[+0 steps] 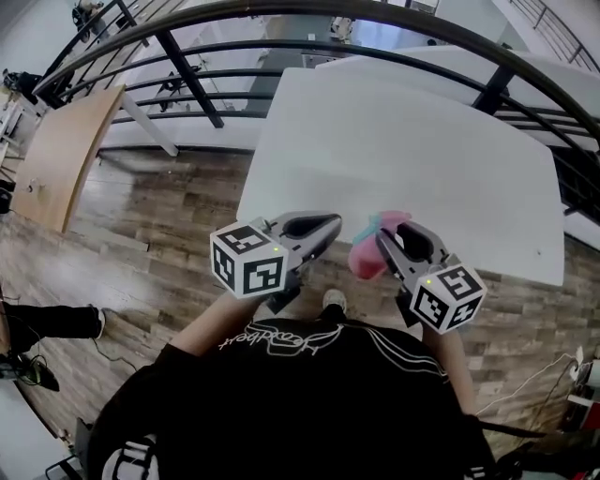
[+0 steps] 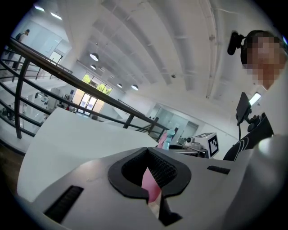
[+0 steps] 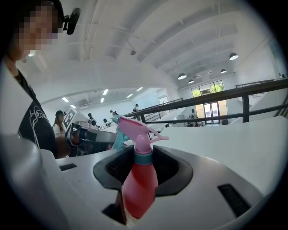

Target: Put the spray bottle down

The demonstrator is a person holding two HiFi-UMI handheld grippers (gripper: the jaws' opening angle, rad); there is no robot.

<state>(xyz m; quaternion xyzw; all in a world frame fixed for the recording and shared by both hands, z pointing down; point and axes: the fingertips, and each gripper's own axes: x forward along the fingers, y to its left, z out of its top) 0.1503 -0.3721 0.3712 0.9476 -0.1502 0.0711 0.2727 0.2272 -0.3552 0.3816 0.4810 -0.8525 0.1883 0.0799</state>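
My right gripper [image 1: 386,236] is shut on a spray bottle [image 1: 367,255] with a pink-red body, a teal collar and a pink trigger head. In the right gripper view the spray bottle [image 3: 138,179] stands upright between the dark pads of my right gripper [image 3: 140,167], with its head above the jaws. It hangs over the near edge of the white table [image 1: 403,141]. Beside it, my left gripper [image 1: 326,225] is shut and holds nothing. The left gripper view shows my left gripper [image 2: 150,176] with only a thin pink sliver in its slit, and the spray bottle [image 2: 164,139] off to the right.
A dark curved railing [image 1: 281,19] runs behind the table. Wood-plank floor [image 1: 159,216] lies to the left and under the grippers. A wooden board [image 1: 66,150] leans at far left. The person's shoe [image 1: 333,301] is below the table's near edge.
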